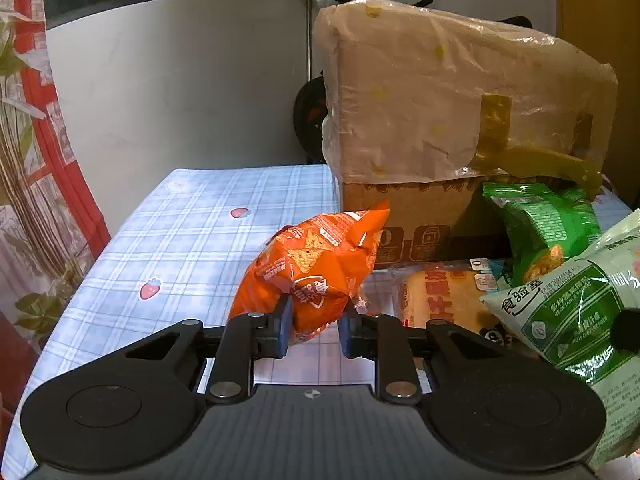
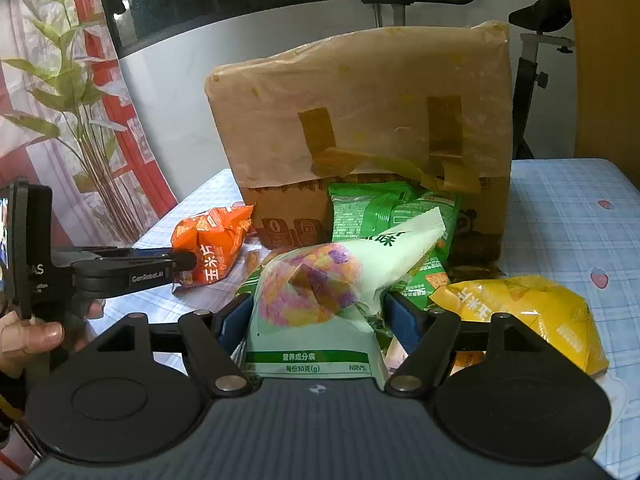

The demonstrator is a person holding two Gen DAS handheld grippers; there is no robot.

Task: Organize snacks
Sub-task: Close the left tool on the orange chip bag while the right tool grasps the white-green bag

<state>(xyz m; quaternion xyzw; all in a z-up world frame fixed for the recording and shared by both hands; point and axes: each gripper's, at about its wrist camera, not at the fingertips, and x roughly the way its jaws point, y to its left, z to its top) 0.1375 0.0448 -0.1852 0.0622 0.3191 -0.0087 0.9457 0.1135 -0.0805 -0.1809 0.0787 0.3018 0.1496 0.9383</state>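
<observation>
My left gripper (image 1: 314, 330) is shut on an orange chip bag (image 1: 316, 268) and holds it just above the checked tablecloth (image 1: 180, 248). The same bag shows in the right wrist view (image 2: 212, 242), pinched by the left gripper (image 2: 188, 262). My right gripper (image 2: 320, 318) is shut on a pale green bag of coloured puffs (image 2: 320, 292), which also shows at the right edge of the left wrist view (image 1: 580, 300). Behind stands a cardboard box under a plastic-wrapped package (image 2: 360, 120).
A dark green snack bag (image 2: 380, 212) leans on the box. A yellow chip bag (image 2: 532, 312) lies at the right. A pack of bread (image 1: 440, 300) lies flat by the box. Wall, plant and curtain stand at the left; an exercise bike stands behind.
</observation>
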